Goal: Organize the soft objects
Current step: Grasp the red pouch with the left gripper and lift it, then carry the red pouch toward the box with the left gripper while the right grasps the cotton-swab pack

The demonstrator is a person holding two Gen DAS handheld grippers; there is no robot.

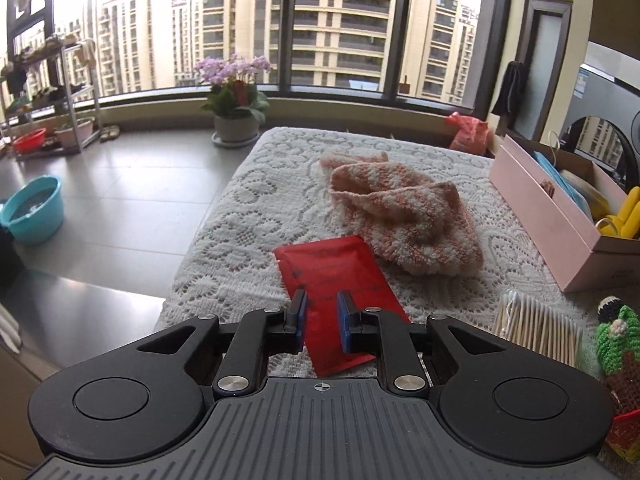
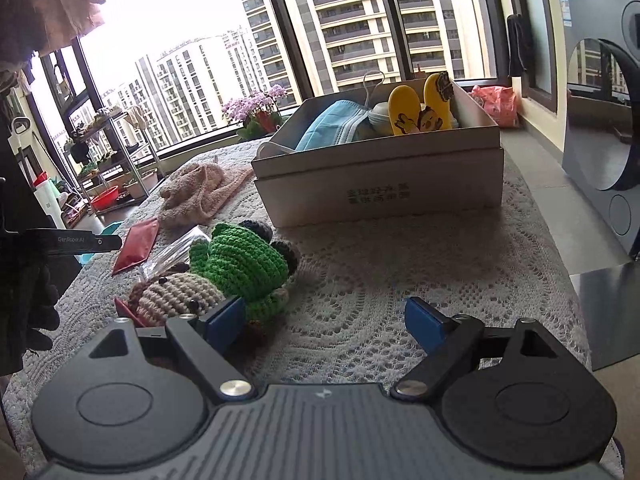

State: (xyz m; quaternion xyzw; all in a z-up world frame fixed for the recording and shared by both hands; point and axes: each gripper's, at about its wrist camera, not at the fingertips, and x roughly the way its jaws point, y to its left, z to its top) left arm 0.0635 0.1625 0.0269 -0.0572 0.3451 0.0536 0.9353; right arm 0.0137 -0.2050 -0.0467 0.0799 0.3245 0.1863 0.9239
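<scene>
I am holding the left tool [image 1: 322, 316] low over the near end of the red packet [image 1: 340, 280], which is lying flat on the lace cloth [image 1: 240, 220] covering the bench. Its blue pads [image 1: 301, 316] are standing only slightly apart, with the packet's flat face showing in the narrow gap between them. They are not pinching it, and I cannot tell whether the tips are touching it.

Just beyond the packet, the pink and white knitted cloth [image 1: 400, 216] is sitting crumpled, with its near edge overlapping the packet's far corner. A clear bag of cotton swabs [image 1: 536, 328] is lying to the right of the tool.

I am keeping the right tool [image 2: 324, 320] spread wide over the lace, with nothing between its fingers. Its left pad [image 2: 224, 320] is sitting just beside the green crochet doll [image 2: 244, 264], which is lying on its side. I cannot tell whether the two are touching.

The cardboard box [image 2: 380, 196] is standing farther back on the bench, ahead of the right tool. It is already holding a blue face mask [image 2: 332, 128] and a pair of yellow insoles [image 2: 404, 108] standing on end against its far wall.

A potted plant with pink flowers [image 1: 236, 128] is standing on the floor beyond the bench, by the window.
</scene>
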